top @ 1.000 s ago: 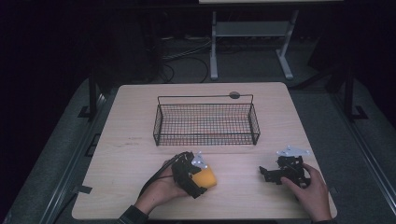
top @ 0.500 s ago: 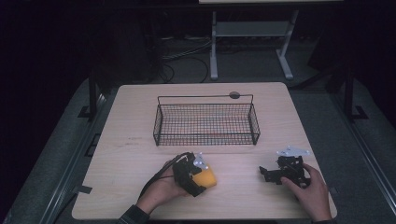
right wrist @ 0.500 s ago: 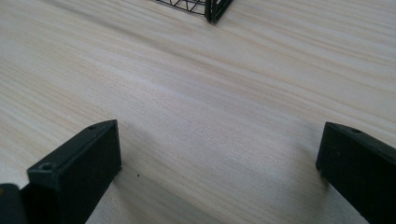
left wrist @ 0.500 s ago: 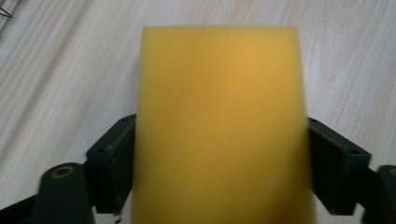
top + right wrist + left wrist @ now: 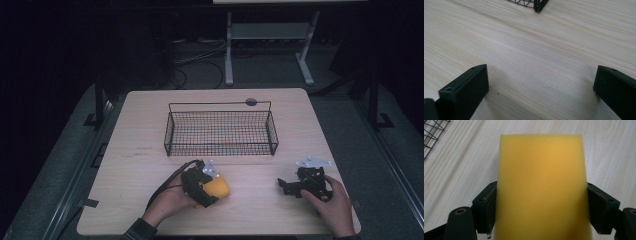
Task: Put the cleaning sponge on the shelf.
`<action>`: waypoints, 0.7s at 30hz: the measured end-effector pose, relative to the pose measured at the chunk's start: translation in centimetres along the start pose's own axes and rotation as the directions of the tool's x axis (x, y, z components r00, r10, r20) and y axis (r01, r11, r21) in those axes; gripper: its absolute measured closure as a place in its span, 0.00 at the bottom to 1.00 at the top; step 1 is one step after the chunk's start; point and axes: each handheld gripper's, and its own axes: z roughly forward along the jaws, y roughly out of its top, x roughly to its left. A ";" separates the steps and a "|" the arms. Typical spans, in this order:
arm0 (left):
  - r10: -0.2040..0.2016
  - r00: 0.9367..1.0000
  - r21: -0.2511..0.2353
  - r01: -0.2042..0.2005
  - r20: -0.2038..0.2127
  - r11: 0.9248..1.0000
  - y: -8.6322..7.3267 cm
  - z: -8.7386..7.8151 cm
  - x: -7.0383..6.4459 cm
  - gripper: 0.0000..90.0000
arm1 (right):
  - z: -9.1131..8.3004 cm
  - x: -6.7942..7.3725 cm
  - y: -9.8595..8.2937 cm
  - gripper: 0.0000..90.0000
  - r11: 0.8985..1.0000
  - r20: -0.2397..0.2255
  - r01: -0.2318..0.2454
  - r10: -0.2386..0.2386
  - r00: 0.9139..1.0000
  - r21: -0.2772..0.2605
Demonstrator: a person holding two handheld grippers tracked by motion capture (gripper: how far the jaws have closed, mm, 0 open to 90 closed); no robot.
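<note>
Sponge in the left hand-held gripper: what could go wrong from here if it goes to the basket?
1. The yellow sponge is soft foam pinched between the jaws of the left hand-held gripper; it may squash or slip out.
2. The wire basket has raised walls; a low carry could catch its near rim.
3. The right hand-held gripper rests open nearby, not bracing the basket, which could slide.

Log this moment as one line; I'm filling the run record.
left gripper: shut on yellow sponge | right gripper: open, empty, low over table | wire basket: empty

On the table (image 5: 140, 150), the basket (image 5: 220, 129) stands behind the sponge (image 5: 217, 187) at front left and the right gripper (image 5: 286, 185) at front right.
</note>
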 end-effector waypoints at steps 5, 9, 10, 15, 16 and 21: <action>-0.006 1.000 -0.008 0.006 0.011 1.000 -0.1 -0.7 0.4 0.25 | 0.0 0.0 0.0 0.00 1.000 0.000 0.000 0.000 1.000 0.000; -0.013 1.000 -0.021 0.013 0.013 1.000 -0.1 -1.3 0.7 0.25 | 0.0 0.0 0.0 0.00 1.000 0.000 0.000 0.000 1.000 0.000; -0.021 1.000 -0.026 0.022 0.014 0.999 -0.1 -1.5 0.8 0.25 | 0.0 0.0 0.0 0.00 1.000 0.000 0.000 0.000 1.000 0.000; -0.021 1.000 -0.024 0.022 0.015 0.999 0.0 -2.0 1.1 0.25 | 0.0 0.0 0.0 0.00 1.000 0.000 0.000 0.000 1.000 0.000; -0.017 1.000 -0.020 0.018 0.016 1.000 0.0 -2.1 1.1 0.25 | 0.0 0.0 0.0 0.00 1.000 0.000 0.000 0.000 1.000 0.000; -0.024 1.000 -0.027 0.025 0.019 0.999 0.0 -2.4 1.3 0.25 | 0.0 0.0 0.0 0.00 1.000 0.000 0.000 0.000 1.000 0.000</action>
